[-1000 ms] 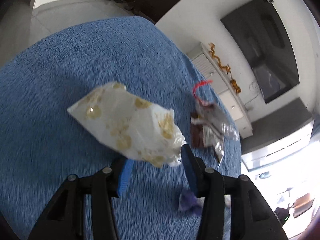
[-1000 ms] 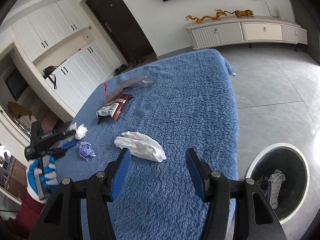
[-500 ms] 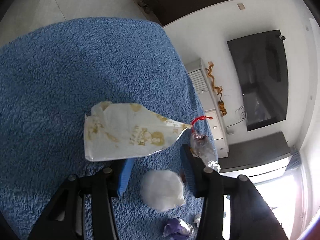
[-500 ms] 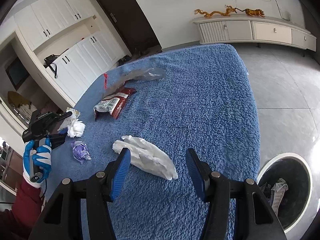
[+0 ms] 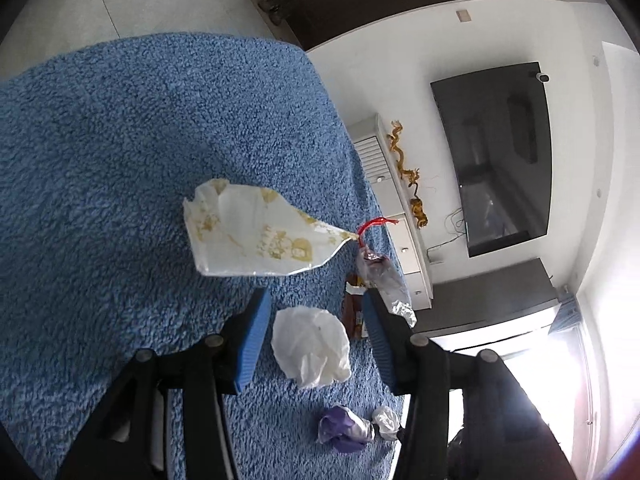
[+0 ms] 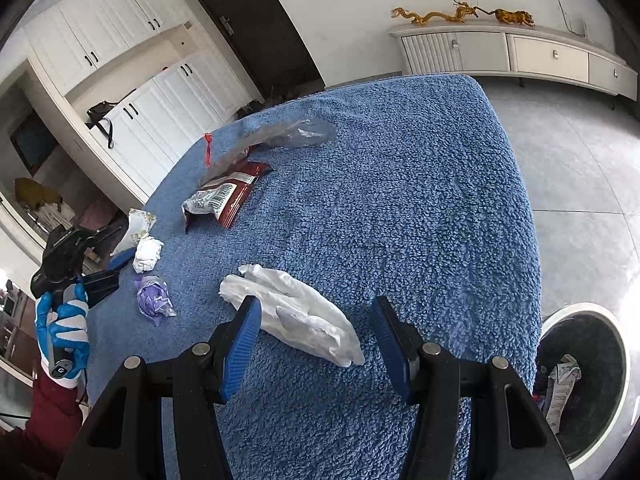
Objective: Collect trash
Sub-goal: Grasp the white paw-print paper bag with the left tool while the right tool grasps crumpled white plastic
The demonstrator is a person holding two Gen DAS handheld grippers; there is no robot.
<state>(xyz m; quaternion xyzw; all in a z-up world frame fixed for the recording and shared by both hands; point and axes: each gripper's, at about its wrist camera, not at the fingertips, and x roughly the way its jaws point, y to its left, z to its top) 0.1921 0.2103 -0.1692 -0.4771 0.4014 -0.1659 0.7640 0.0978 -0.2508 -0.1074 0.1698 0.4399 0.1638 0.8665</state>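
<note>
Trash lies on a blue fuzzy table cover [image 6: 400,184]. My left gripper [image 5: 312,332] is open, its blue pads either side of a crumpled white tissue ball [image 5: 310,346]. A white wrapper with yellow print [image 5: 256,236] lies just beyond it. My right gripper [image 6: 316,344] is open, straddling a long crumpled white plastic bag [image 6: 296,312]. A purple wad [image 6: 154,298], the tissue ball [image 6: 147,253], a red snack packet [image 6: 226,196] and a clear bag with a red tie [image 6: 280,138] lie further off.
A round trash bin [image 6: 580,364] with trash inside stands on the floor right of the table. The left gripper and a blue-gloved hand [image 6: 64,320] show at the table's left edge. White cabinets, a dark door and a low sideboard stand behind.
My left gripper pulled back off the yellow-print wrapper and now frames the white tissue ball. My right gripper moved closer over the white plastic bag.
</note>
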